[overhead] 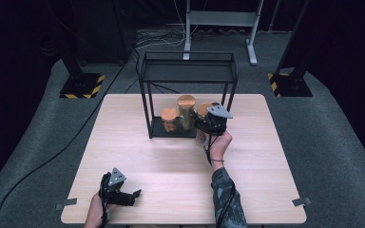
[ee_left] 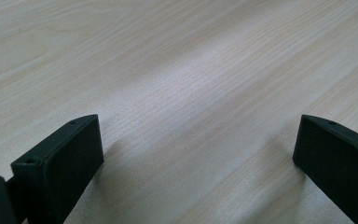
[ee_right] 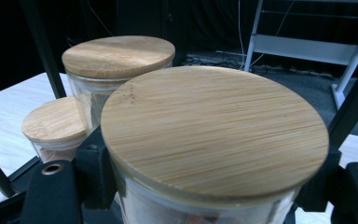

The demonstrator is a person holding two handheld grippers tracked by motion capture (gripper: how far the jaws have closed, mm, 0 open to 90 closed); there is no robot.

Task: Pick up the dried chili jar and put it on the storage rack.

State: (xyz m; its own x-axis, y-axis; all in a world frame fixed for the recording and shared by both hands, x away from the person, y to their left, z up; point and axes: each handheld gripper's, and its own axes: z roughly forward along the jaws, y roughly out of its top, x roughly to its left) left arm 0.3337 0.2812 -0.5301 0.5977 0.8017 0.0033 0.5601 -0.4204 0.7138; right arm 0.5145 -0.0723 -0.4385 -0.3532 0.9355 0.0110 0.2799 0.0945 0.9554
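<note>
Right hand-held gripper (overhead: 208, 124) clamps the glass jar (ee_right: 214, 140) at the rack's (overhead: 188, 71) lower shelf; a nudge forward could knock the taller jar (ee_right: 116, 60) just beyond it; left hand-held gripper (ee_left: 196, 154) hovers open over the worktop (overhead: 171, 161).

Black tool (overhead: 204, 124), camouflage sleeve (overhead: 226, 192)

Table (overhead: 138, 156): centre of the high view. Shelf rack (overhead: 188, 66): on the table's far edge, upper centre. Three lidded jars in a row under it: short jar (overhead: 169, 119) left, tall jar (overhead: 187, 110) middle, third jar (overhead: 202, 114) right, clamped between the right gripper's (overhead: 208, 124) jaws. Left gripper (overhead: 135, 195): lower left, on the table's near edge.
</note>
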